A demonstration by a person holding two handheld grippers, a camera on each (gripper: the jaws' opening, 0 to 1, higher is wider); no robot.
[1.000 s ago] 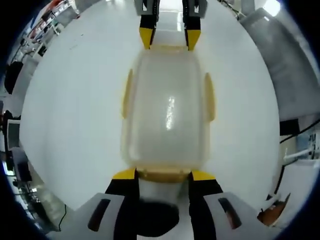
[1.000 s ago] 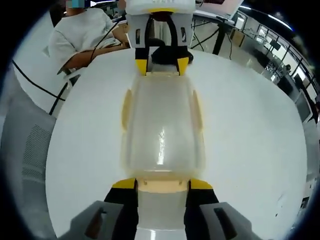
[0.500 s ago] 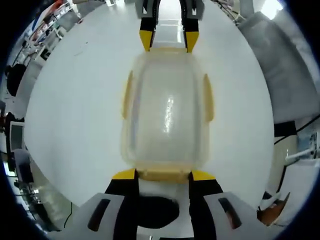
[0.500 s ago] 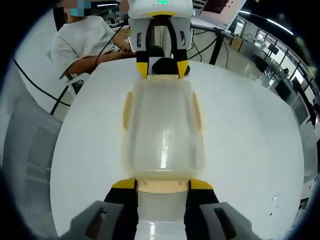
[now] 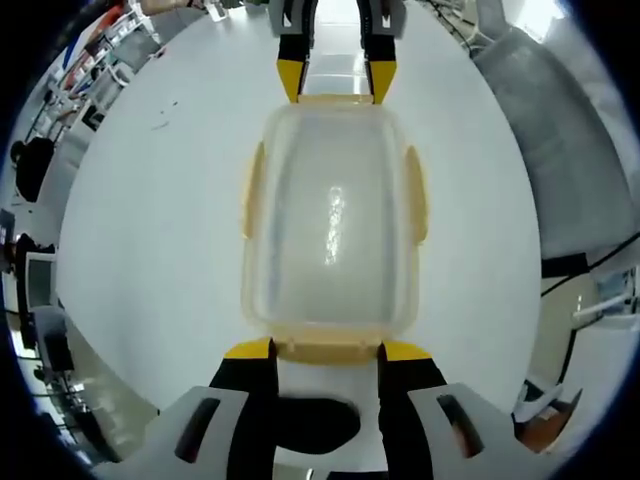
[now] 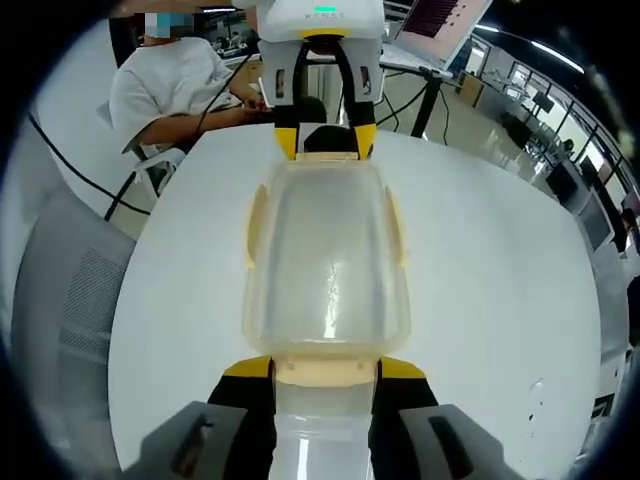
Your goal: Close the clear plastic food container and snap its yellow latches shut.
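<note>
One clear container (image 5: pixel 330 225), lid on, is seen on the white table (image 5: pixel 150 220). Its near end latch (image 5: pixel 325 351) lies between the spread jaws of the left gripper (image 5: pixel 326 349), its far one at the right gripper (image 6: pixel 325 368), likewise apart. Four yellow latches are counted; uneven pressing could skid the container

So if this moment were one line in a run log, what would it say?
clear container: lid on | left gripper, right gripper: open at end latches | side latches: state unclear | white table
</note>
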